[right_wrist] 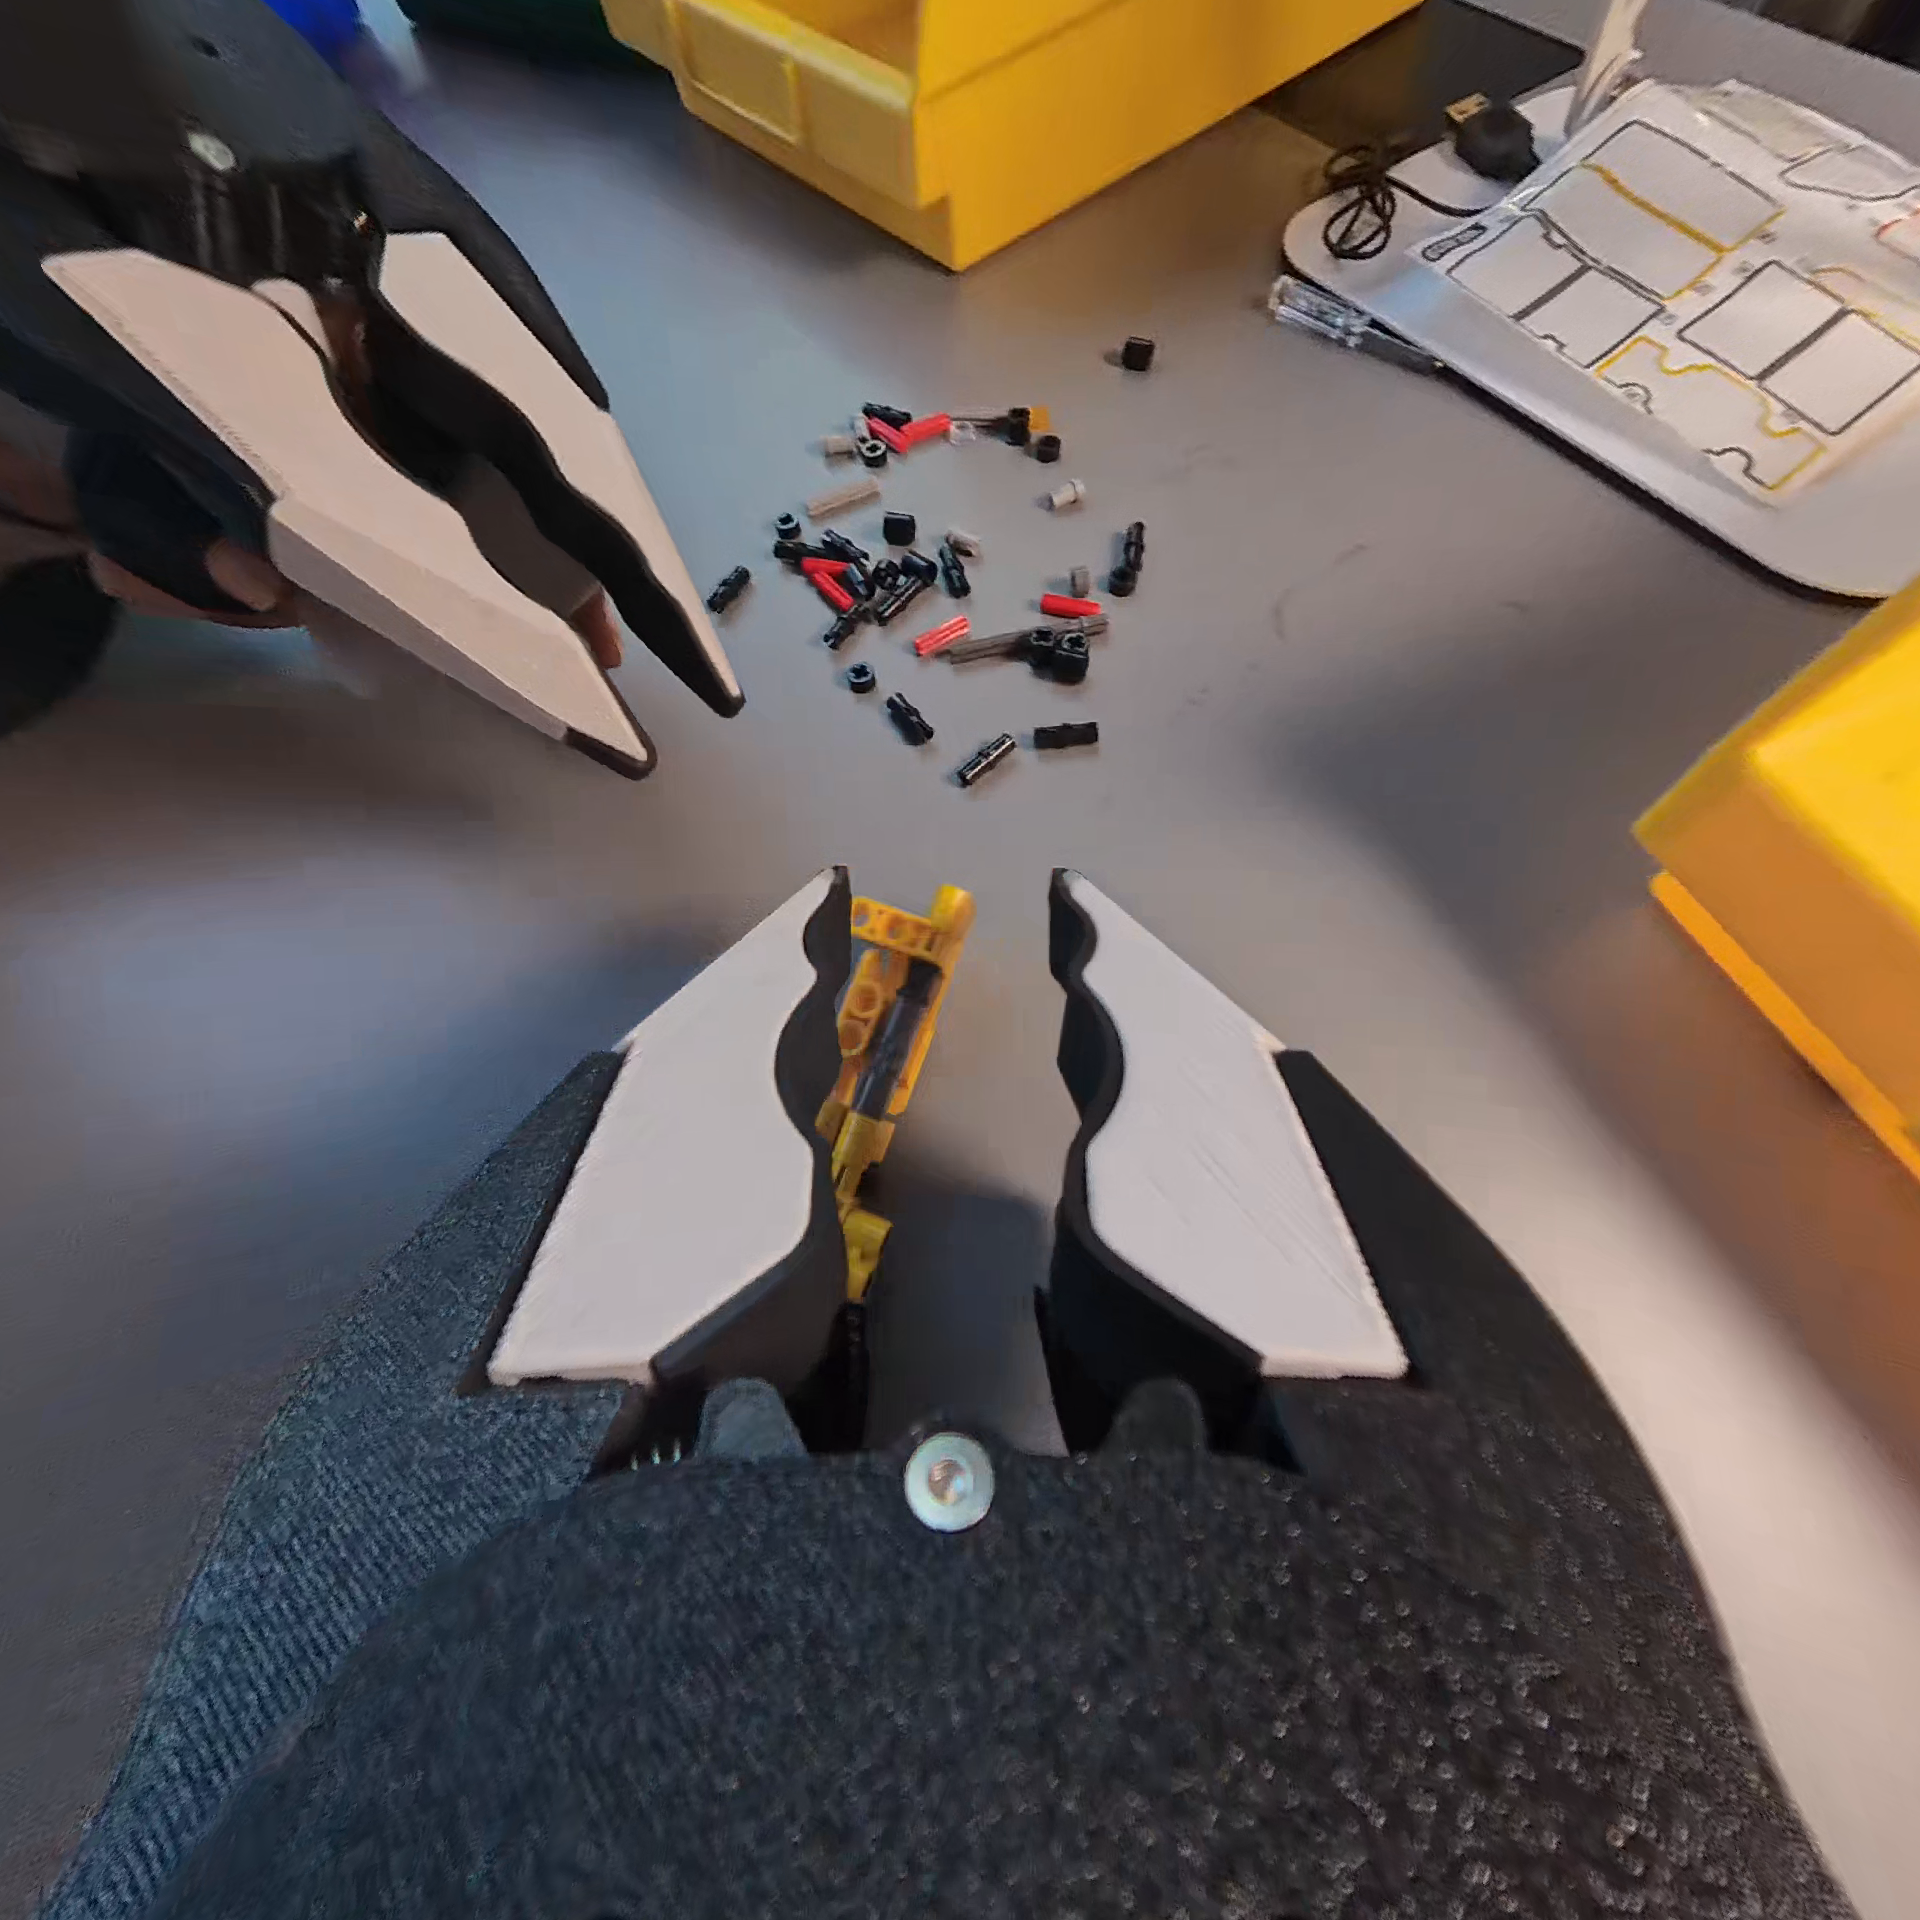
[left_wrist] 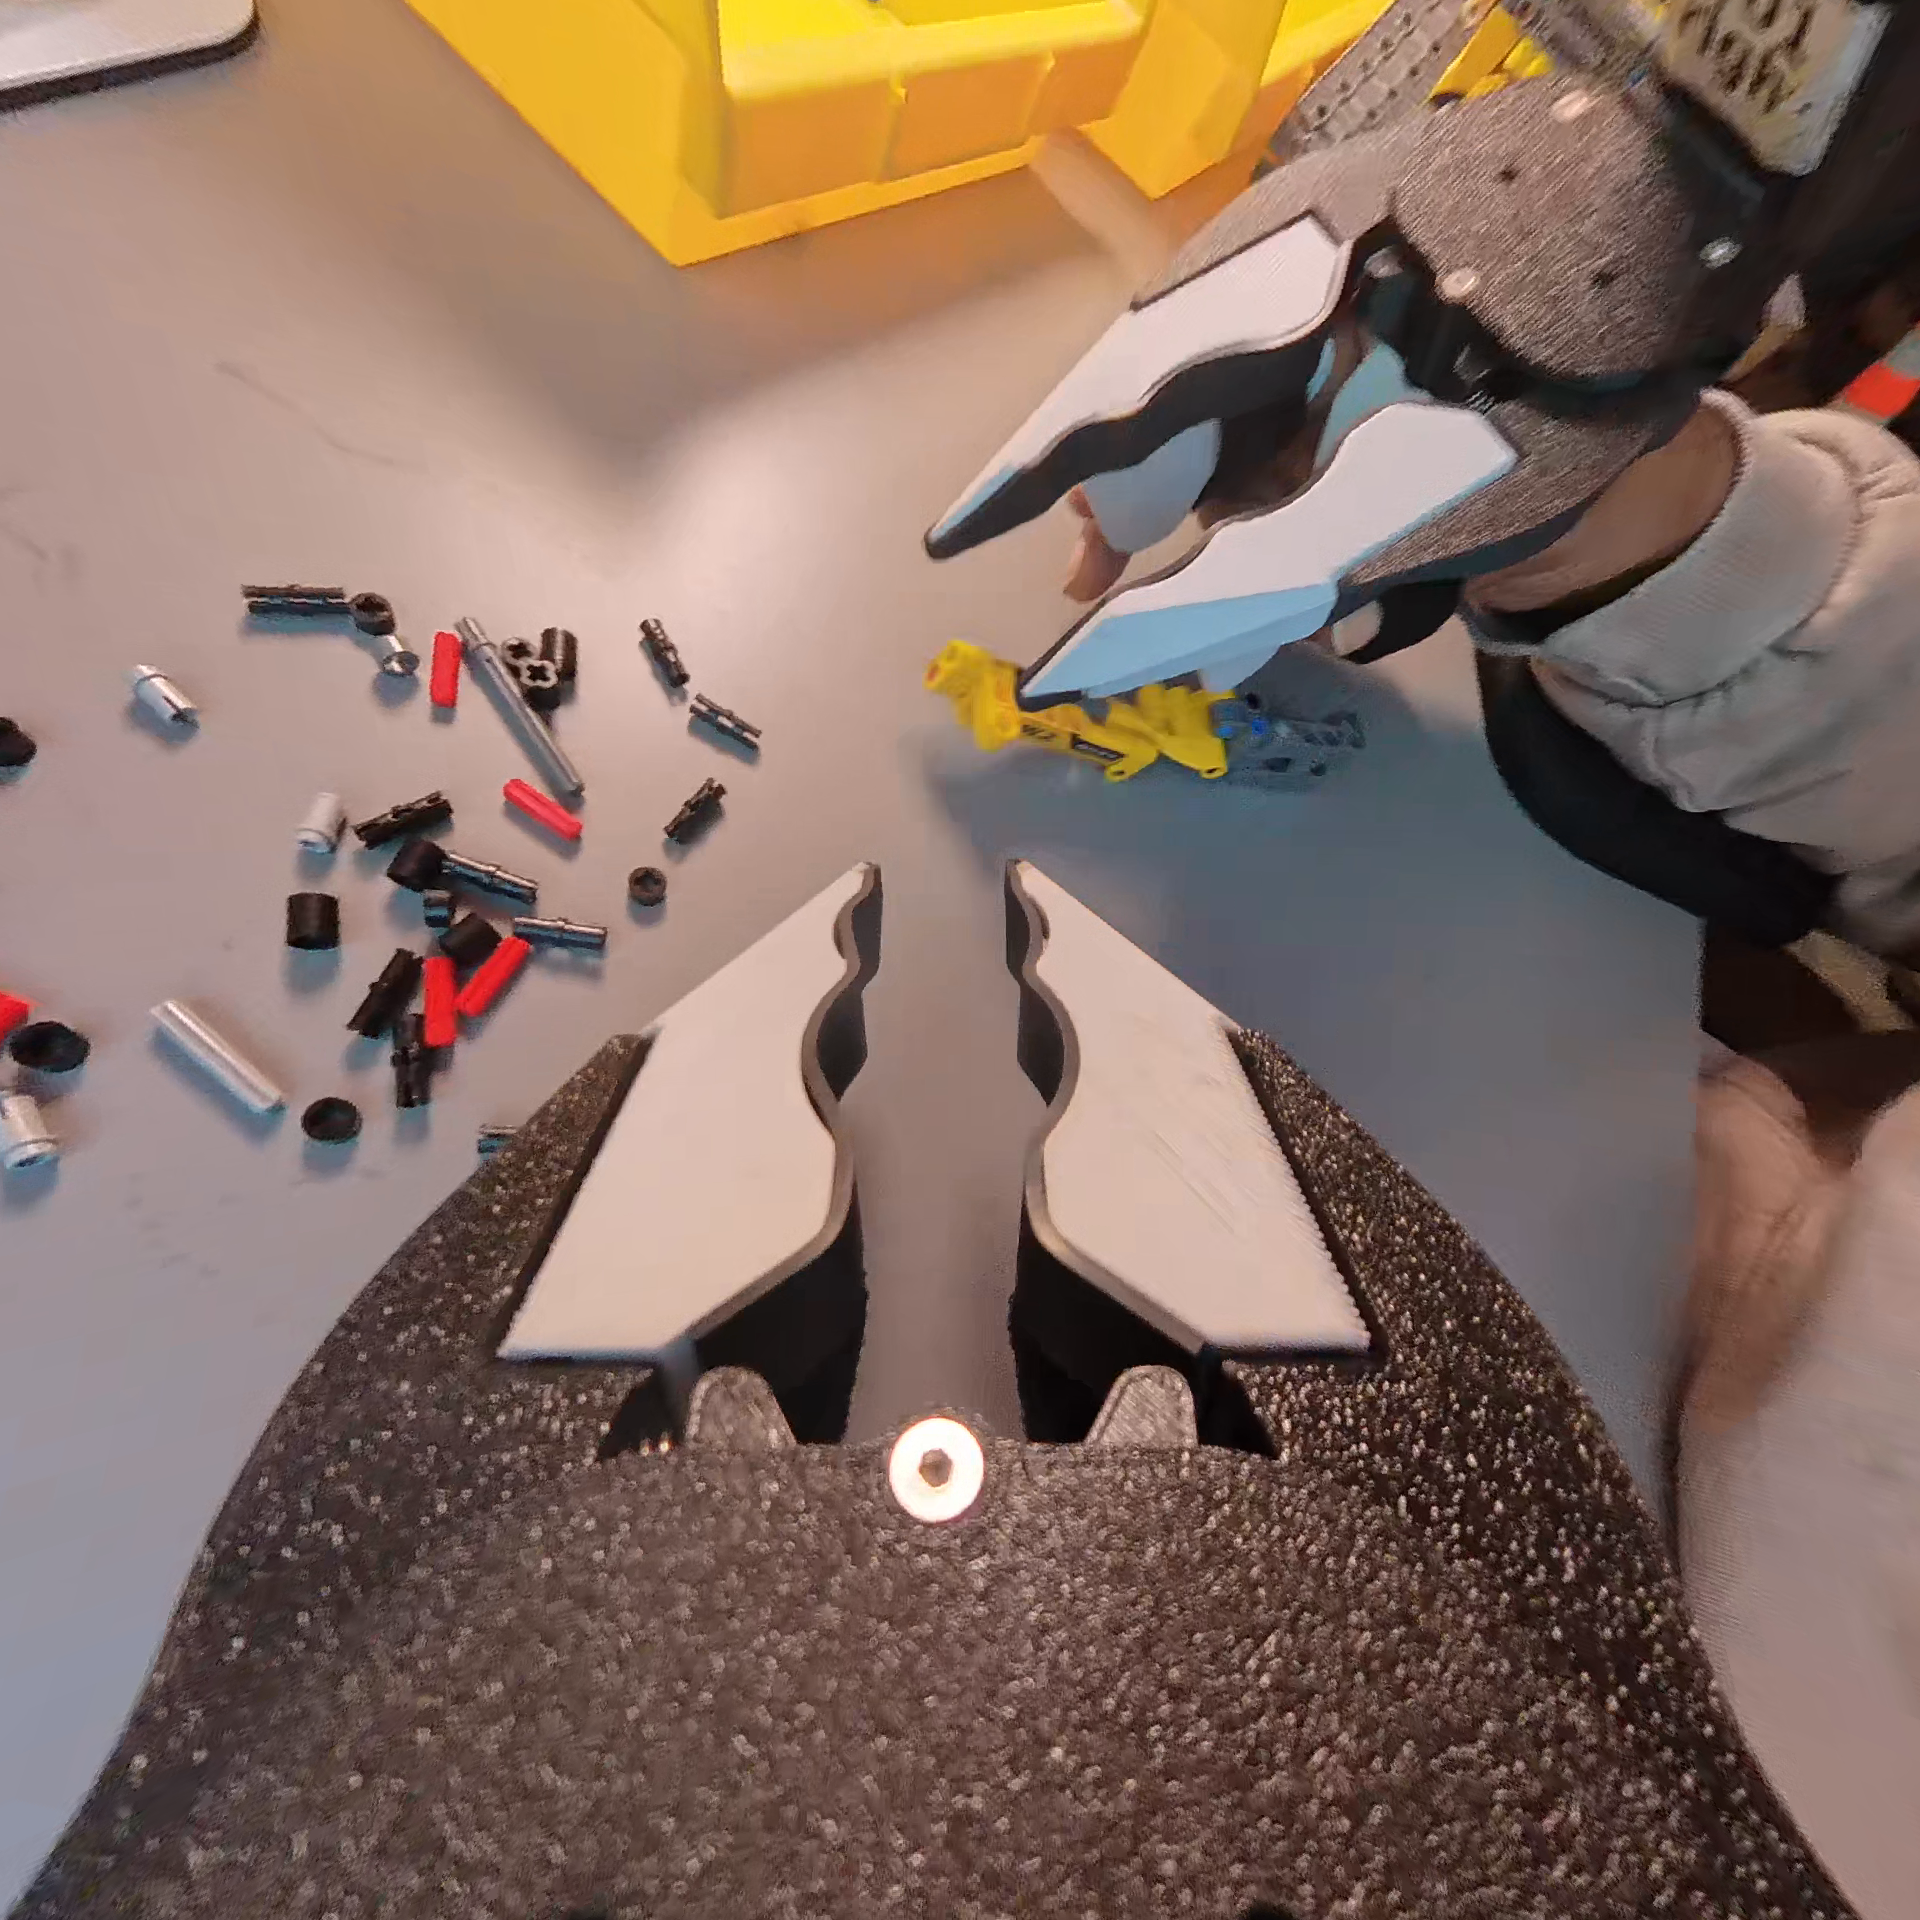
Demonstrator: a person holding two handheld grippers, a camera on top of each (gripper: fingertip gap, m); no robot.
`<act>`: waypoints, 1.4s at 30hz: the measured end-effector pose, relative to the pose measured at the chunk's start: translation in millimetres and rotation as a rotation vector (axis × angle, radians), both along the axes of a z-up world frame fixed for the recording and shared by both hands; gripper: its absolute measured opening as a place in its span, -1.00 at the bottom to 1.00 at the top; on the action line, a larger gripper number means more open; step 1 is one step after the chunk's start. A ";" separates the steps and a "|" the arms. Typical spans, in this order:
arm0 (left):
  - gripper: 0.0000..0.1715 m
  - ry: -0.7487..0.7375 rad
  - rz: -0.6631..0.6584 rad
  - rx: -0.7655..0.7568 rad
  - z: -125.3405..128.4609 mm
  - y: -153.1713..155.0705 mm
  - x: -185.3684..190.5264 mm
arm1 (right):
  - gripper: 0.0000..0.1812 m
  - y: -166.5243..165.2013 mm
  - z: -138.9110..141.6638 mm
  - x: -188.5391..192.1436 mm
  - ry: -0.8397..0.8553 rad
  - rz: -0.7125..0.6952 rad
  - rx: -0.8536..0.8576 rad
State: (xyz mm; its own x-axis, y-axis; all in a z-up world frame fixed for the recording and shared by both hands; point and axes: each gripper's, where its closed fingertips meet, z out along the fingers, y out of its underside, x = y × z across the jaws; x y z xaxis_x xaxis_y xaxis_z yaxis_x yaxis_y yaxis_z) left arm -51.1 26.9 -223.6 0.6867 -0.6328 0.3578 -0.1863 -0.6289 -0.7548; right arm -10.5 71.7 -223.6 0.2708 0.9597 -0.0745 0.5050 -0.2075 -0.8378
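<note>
A yellow brick assembly [right_wrist: 904, 997] with a black axle lies on the grey table [right_wrist: 1299, 831] between the fingers of my right gripper [right_wrist: 948, 878]. It rests against the left finger, and a gap separates it from the right finger, so the gripper is open. In the left wrist view the right gripper [left_wrist: 977, 618] hovers just over the assembly [left_wrist: 1101, 727], which has a grey part at its far end. My left gripper [left_wrist: 943, 873] is open and empty above bare table; it also shows in the right wrist view [right_wrist: 681, 736]. Loose black, red and grey pins [left_wrist: 447, 831] lie to its left.
Yellow bins stand at the back [left_wrist: 831, 104] [right_wrist: 935, 104] and at the right edge [right_wrist: 1818, 883]. A printed sheet in a clear sleeve [right_wrist: 1662, 312] lies on a pale board with a black cable [right_wrist: 1371, 197]. The scattered pins [right_wrist: 935, 582] lie mid-table. My hands' fingertips stand some 7 cm from each other.
</note>
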 end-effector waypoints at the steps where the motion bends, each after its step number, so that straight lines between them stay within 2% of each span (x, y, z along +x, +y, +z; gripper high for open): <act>1: -0.73 0.039 0.011 0.006 -3.7 2.2 -1.1 | -0.58 2.2 3.3 -0.1 0.020 -0.010 -0.002; 5: -0.76 0.139 0.047 0.060 -7.5 12.2 -4.1 | -0.57 13.0 15.4 3.1 0.078 -0.054 0.012; 8: -0.77 0.136 0.098 0.105 -3.7 19.5 -11.2 | -0.60 10.1 20.7 -0.5 0.075 -0.039 0.019; 9: -0.77 0.129 0.128 0.119 -1.4 21.9 -15.4 | -0.65 9.5 21.6 -2.3 0.077 -0.045 0.025; 12: -0.77 0.098 0.258 0.225 16.9 31.4 -31.7 | -1.00 11.6 20.7 -3.1 0.078 -0.082 0.059; 16: -0.77 0.114 0.395 0.360 40.0 40.0 -51.4 | -1.00 22.0 21.1 3.8 0.087 -0.123 0.078; 18: -0.75 0.141 0.405 0.360 36.8 41.0 -52.7 | -0.80 19.0 25.0 4.4 0.102 -0.097 0.053; 20: -0.75 0.162 0.377 0.334 30.8 40.0 -47.5 | -0.67 16.2 29.4 5.1 0.096 -0.071 0.063; 23: -0.78 0.242 0.253 0.250 26.8 36.6 -28.0 | -0.67 19.3 34.7 7.3 0.101 -0.089 0.103; 25: -0.88 0.343 0.191 0.210 34.9 38.5 -15.0 | -0.68 25.7 33.5 9.8 0.105 -0.116 0.104; 27: -0.90 0.445 0.123 0.167 54.1 40.9 4.8 | -0.68 34.9 27.6 14.5 0.096 -0.145 0.096; 30: -0.91 0.608 0.039 0.184 102.8 41.3 40.5 | -0.70 41.4 22.9 21.0 0.114 -0.172 0.057; 34: -0.96 0.847 -0.087 0.289 162.1 28.2 84.6 | -0.70 45.3 22.4 23.6 0.143 -0.185 0.025; 39: -1.00 1.174 -0.229 0.456 192.1 4.4 109.4 | -0.71 51.1 30.1 27.3 0.196 -0.199 0.030; 42: -1.00 1.301 -0.262 0.512 195.0 7.0 109.0 | -0.71 56.6 29.8 31.5 0.211 -0.216 0.023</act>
